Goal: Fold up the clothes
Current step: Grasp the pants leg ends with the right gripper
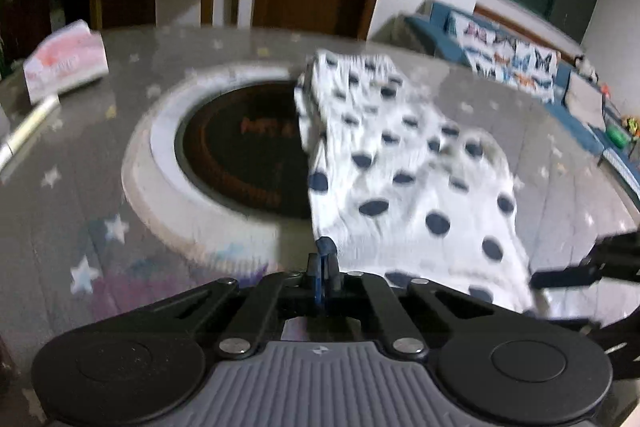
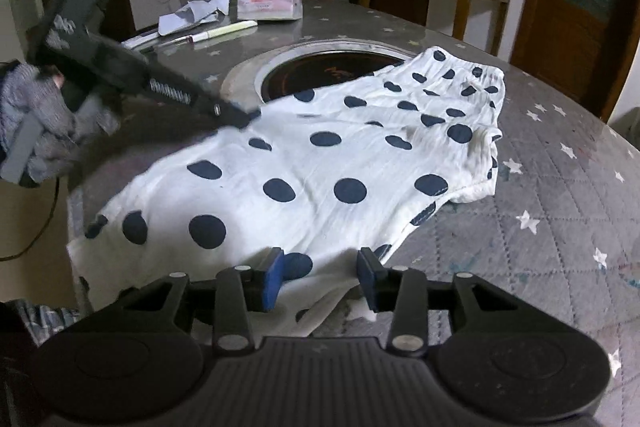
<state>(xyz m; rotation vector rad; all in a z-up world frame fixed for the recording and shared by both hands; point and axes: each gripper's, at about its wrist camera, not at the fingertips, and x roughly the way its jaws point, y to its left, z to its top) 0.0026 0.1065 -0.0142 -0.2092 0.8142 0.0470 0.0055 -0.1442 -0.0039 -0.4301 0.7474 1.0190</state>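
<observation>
Across the centre of both frames the dotted garment [image 2: 320,163] lies mostly flat on the table [image 2: 560,211], folding barely begun: left gripper [image 1: 325,259] pinches its near edge, right gripper [image 2: 320,273] gapes over the hem, gripping nothing.

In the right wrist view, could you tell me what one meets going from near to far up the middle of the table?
Right gripper, open → polka-dot garment → round cooktop recess → white pen → tissue pack.

A round table [image 2: 560,211] under a grey star-print cover is carrying everything. The polka-dot garment [image 2: 320,163] is lying partly over its sunken central cooktop [image 2: 320,69]; beyond the cooktop, a tissue pack [image 2: 268,5], pens [image 2: 224,31] and crumpled paper [image 2: 192,13] are resting.
</observation>
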